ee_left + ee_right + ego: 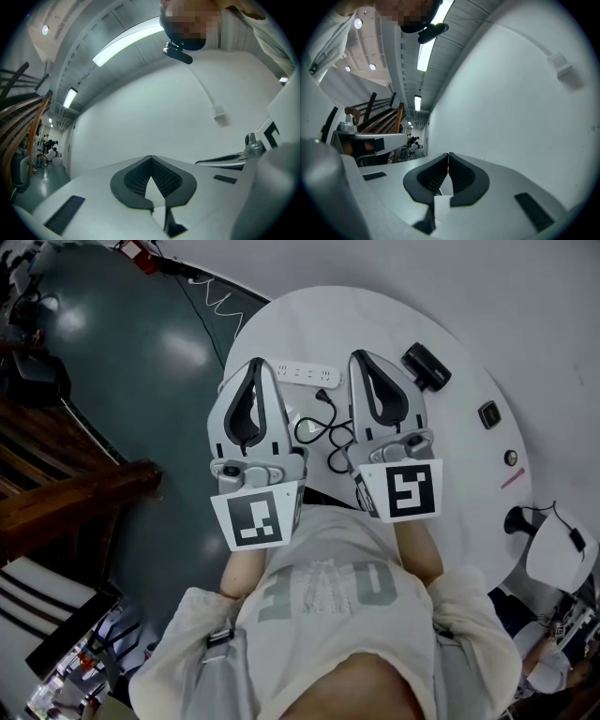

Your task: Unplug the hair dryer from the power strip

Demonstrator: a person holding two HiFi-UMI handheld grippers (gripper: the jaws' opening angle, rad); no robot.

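**Item, hair dryer plug** [325, 396]: black, lying just beside the near edge of the white power strip [302, 373]. I am reading it as out of its socket, but the head view is showing it too small to be sure. The black cable [323, 432] is looping across the tabletop toward me and passing under the grippers. I am not placing the dryer body with certainty; the black object [427, 367] past the right gripper may be it.

**Step:** I am judging the unplugging as done or all but done. The next move is calling for a check that the prongs are clear of the strip. If they are not, one gripper should be opening and coming down on the plug while the other is bracing the strip, for a straight pull.

**Left hand-held gripper** [257, 369] and **right hand-held gripper** [364, 360]: both are hanging above the tabletop and aiming level at a blank wall. Each has its jaws pressed together with nothing between them.

**Tabletop** [450, 315]: round and white, also carrying a small dark square piece [488, 414] and a thin reddish stick [513, 479].

**Room:** a dark glossy floor [122, 362] is lying to the left, and a wooden stair rail [66, 493] is running beside it.
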